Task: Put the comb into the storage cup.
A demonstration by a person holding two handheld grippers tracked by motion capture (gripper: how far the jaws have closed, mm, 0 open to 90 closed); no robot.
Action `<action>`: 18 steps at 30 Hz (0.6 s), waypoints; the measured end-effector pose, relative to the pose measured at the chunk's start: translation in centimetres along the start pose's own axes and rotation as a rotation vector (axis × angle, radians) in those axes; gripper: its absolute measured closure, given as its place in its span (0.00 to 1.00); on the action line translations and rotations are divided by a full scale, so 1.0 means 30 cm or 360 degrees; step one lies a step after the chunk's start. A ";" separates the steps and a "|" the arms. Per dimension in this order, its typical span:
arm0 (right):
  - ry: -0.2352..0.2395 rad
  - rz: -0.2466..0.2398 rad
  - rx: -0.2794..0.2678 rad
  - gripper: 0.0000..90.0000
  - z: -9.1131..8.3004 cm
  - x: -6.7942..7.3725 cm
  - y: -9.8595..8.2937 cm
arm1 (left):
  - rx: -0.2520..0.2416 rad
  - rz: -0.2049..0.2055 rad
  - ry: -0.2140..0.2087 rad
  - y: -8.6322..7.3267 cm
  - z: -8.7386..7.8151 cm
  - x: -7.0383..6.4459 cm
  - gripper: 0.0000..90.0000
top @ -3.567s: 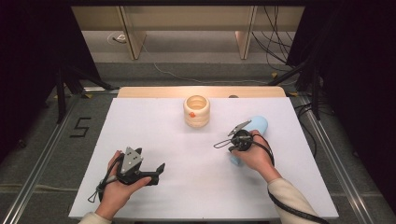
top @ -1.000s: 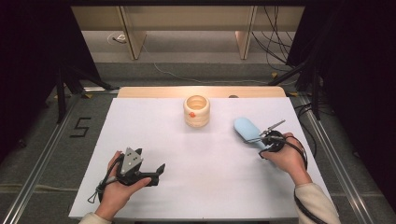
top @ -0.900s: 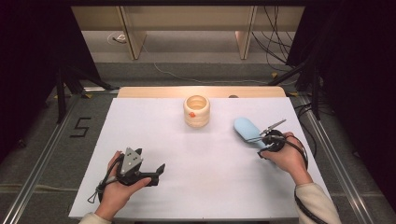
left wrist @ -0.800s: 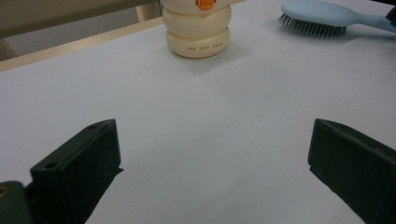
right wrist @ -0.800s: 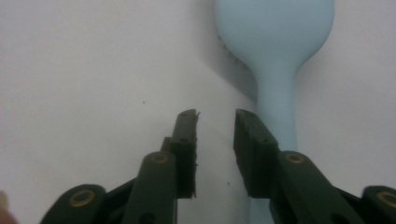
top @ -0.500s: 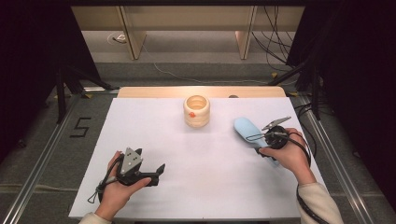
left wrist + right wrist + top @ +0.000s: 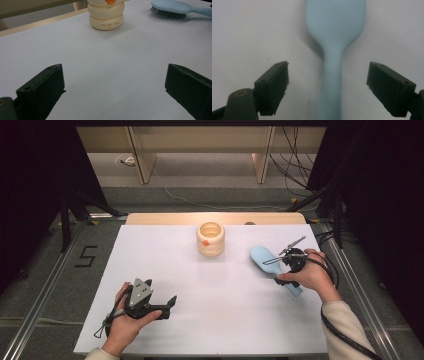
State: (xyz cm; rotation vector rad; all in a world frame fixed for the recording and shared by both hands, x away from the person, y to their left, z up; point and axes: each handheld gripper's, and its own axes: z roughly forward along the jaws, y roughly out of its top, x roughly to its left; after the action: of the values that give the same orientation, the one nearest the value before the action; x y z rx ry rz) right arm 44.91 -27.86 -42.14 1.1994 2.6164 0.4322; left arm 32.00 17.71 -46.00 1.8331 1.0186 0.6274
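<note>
R claw (image 7: pixel 328 87) spread wide, straddling the blue brush (image 7: pixel 262 257) handle, gripping nothing; brush lies flat on counter (image 7: pixel 165 265), further right vs 3.6 s ago. L claw (image 7: pixel 113 97) open, empty, unmoved near front-left edge.

We hold our left gripper (image 7: pixel 165 305) low at the near left with fingers (image 7: pixel 43 93) spread wide, and our right gripper (image 7: pixel 285 255) far right, fingers (image 7: pixel 273 85) likewise apart.

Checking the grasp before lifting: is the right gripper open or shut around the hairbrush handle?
Open. In the right gripper view the jaws of the right gripper stand wide apart on either side of the light blue hairbrush handle, touching neither side.
</note>
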 end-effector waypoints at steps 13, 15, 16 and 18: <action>0.0069 -0.0040 0.0232 0.25 0.087 -0.047 0.081 | 0.0001 -0.0007 -0.0004 -0.001 0.002 0.000 0.02; 0.0070 -0.0054 0.0239 0.26 0.093 -0.049 0.082 | 0.0000 -0.0007 -0.0004 -0.001 0.002 0.000 0.02; 0.0075 -0.0050 0.0258 0.26 0.101 -0.050 0.086 | 0.0000 -0.0006 -0.0004 -0.001 0.002 0.000 0.02; 0.0077 -0.0051 0.0267 0.27 0.108 -0.049 0.087 | 0.0002 -0.0006 -0.0005 -0.001 0.003 0.000 0.02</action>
State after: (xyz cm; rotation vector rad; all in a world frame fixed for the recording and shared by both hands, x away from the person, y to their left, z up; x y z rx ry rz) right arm 48.71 -26.80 -44.11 1.2081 2.7557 0.2427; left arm 32.05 17.67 -46.07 1.8321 1.0204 0.6218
